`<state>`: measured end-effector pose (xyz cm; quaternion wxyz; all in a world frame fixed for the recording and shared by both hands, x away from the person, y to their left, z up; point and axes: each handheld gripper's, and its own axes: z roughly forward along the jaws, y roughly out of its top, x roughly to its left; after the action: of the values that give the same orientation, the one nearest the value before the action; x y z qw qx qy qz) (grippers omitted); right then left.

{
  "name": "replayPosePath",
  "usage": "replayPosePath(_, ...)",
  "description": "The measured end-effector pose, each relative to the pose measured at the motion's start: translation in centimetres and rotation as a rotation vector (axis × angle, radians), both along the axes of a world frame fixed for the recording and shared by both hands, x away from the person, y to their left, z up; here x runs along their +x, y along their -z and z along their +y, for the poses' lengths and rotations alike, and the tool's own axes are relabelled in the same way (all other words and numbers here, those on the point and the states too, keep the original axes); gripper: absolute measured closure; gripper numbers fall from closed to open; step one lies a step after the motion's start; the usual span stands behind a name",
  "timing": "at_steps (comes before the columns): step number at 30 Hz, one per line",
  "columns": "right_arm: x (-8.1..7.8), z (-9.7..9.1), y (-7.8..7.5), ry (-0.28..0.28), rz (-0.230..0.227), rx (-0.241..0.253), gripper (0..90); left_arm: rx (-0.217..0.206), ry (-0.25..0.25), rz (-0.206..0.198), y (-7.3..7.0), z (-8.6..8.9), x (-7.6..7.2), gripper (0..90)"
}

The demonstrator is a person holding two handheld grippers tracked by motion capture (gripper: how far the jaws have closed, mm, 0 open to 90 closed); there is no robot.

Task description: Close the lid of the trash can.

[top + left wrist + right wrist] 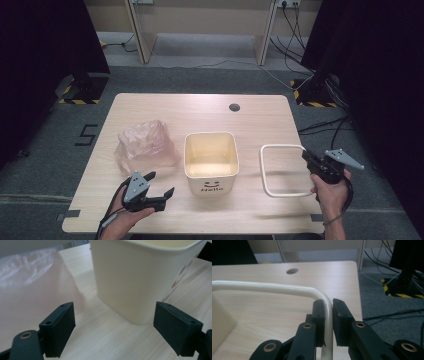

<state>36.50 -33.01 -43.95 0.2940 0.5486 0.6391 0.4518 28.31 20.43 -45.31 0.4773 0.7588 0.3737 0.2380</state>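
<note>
Right gripper view: right gripper point(328, 315) pinching cream frame ring point(274, 288), jaws clamped. Left gripper point(113, 327) gaping empty between pink plastic bag point(27, 290) and cream bin point(135, 277). Bag lying unfitted; lining and ring-seating pending.

Lab: black curtains point(35, 60), taped stands point(310, 95)

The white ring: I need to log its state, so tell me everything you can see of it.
The white ring is a thin, glossy, cream-white frame, square with rounded corners and open in the middle, plastic by its look. It sits at the table's right side, right of the bin. The right gripper is shut on its far right corner.
</note>
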Motion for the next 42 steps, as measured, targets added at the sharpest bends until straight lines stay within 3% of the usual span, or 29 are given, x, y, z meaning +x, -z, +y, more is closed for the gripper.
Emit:
replayPosePath(12,0.8,3.6,-5.0,-0.105,-0.113,0.065,81.0,0.004,0.067,-0.072,-3.2,-3.3,0.8,16.8)
replayPosePath(20,2.1,7.4,-7.3,-0.193,-0.138,0.061,81.1,0.001,0.090,-0.089,-3.6,-4.8,0.7,16.7)
replayPosePath(31,4.6,14.3,-7.1,-0.299,-0.091,0.033,81.0,-0.002,0.093,-0.133,-3.8,-6.0,0.0,16.4)
replayPosePath(37,5.3,16.3,-6.6,-0.319,-0.055,0.022,81.0,0.005,0.114,-0.143,-3.8,-7.0,-0.2,16.2)
replayPosePath(39,5.5,16.8,-6.5,-0.323,-0.040,0.021,81.0,0.021,0.116,-0.171,-4.0,-7.3,-0.1,16.2)
replayPosePath(42,5.5,17.8,-6.5,-0.330,-0.031,-0.014,81.0,0.028,0.111,-0.177,-4.2,-7.8,-0.2,16.2)
